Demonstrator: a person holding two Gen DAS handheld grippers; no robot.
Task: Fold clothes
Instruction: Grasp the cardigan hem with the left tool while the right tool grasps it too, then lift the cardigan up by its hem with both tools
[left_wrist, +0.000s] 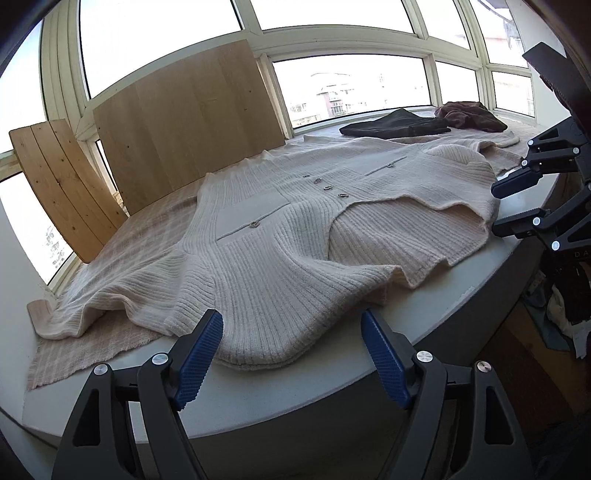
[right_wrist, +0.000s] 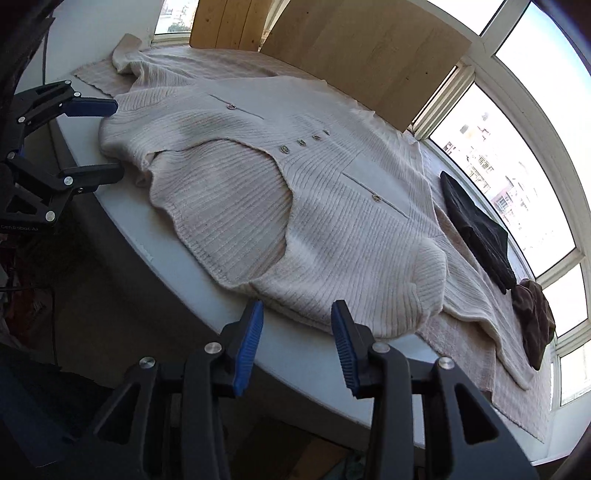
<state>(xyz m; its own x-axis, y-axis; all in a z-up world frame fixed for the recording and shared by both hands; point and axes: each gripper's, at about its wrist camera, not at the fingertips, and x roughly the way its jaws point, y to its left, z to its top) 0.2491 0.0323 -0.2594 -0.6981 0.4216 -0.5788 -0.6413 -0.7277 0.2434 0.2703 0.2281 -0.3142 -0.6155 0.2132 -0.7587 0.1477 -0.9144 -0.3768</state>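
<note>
Cream ribbed-knit cardigan (left_wrist: 280, 236) lies spread, buttoned front up, on the pale desk (left_wrist: 295, 384), its near edge at the rim. Left gripper (left_wrist: 291, 354) and right gripper (right_wrist: 297, 343) both stand released, jaws apart, just short of that edge. Folding looks unstarted; next, each must pinch a corner.

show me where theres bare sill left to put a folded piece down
Bare grey sill shows only as a strip along the near edge, between the cream cardigan hem and the two open grippers. Elsewhere it is crowded: cardigan over the checked cloth, wooden boards behind, black garment and brown garment by the window.
</note>
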